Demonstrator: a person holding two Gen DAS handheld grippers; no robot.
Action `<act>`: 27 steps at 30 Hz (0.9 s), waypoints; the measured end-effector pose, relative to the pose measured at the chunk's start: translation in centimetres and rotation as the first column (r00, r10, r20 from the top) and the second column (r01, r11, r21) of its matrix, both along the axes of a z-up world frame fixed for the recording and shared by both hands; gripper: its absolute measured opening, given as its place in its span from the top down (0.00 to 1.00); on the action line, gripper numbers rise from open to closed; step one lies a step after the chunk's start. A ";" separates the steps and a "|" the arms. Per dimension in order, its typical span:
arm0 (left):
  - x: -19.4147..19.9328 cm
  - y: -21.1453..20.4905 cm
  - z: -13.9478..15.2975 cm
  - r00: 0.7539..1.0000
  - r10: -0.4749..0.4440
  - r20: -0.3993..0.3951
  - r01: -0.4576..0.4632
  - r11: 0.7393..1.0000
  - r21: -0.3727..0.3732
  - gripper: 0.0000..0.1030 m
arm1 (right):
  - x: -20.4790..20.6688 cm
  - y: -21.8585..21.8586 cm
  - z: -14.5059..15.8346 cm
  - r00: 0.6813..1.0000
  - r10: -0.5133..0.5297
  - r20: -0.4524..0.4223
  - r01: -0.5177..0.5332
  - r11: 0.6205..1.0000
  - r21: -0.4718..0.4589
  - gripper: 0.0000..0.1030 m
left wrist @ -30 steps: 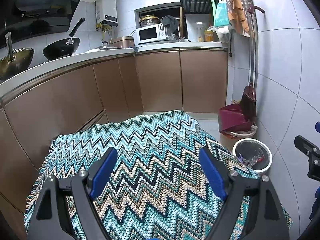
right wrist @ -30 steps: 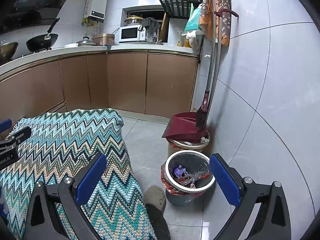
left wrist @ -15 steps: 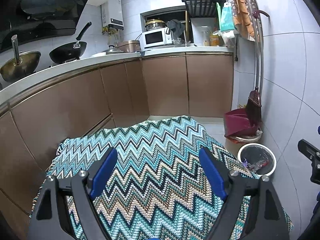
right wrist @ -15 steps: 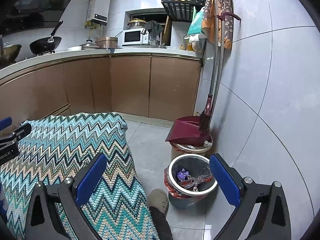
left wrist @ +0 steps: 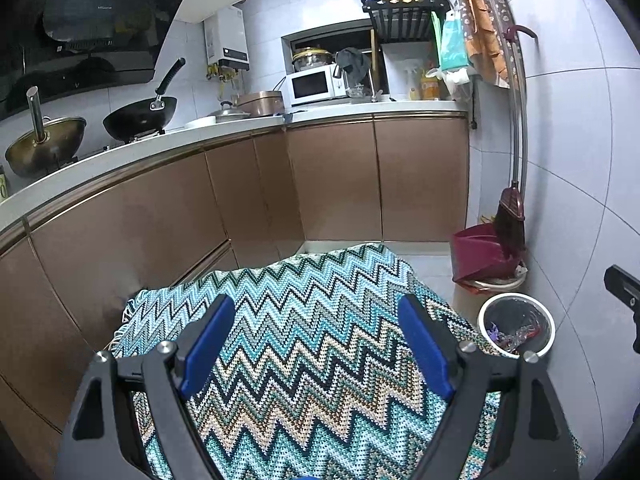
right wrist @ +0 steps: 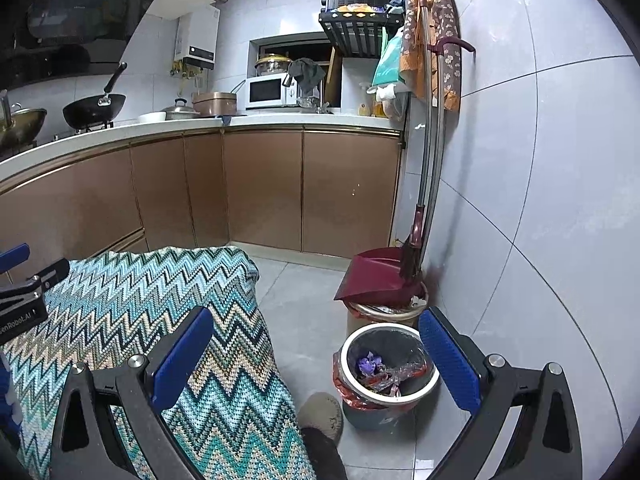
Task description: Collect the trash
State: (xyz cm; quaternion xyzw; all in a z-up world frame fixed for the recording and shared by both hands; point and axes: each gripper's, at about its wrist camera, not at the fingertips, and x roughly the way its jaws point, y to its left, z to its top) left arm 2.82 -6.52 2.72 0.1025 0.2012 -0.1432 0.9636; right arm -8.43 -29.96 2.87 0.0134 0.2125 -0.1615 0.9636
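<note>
Both tools, left and right, hover level with fingers apart (empty) over the table; left tool's label seems to read "enRoboLAI".

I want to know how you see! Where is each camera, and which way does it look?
Left wrist: on the left gripper, facing the zigzag blanket and counter; open blue jaws show.
Right wrist: on the right gripper, facing the trash bin; open jaws and a shoe show.
Both share the blanket, bin, dustpan and microwave.
</note>
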 end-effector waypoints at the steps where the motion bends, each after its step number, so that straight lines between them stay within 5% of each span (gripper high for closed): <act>1: -0.1 0.0 0.1 1.000 0.000 0.001 0.000 1.000 0.000 0.20 | -0.1 0.0 0.1 1.000 0.003 0.004 -0.003 1.000 0.002 0.00; 27: -1.6 0.2 1.1 0.999 0.007 0.035 -0.007 1.000 0.011 0.20 | -1.3 0.2 1.0 0.998 0.036 0.058 -0.039 0.998 0.057 0.00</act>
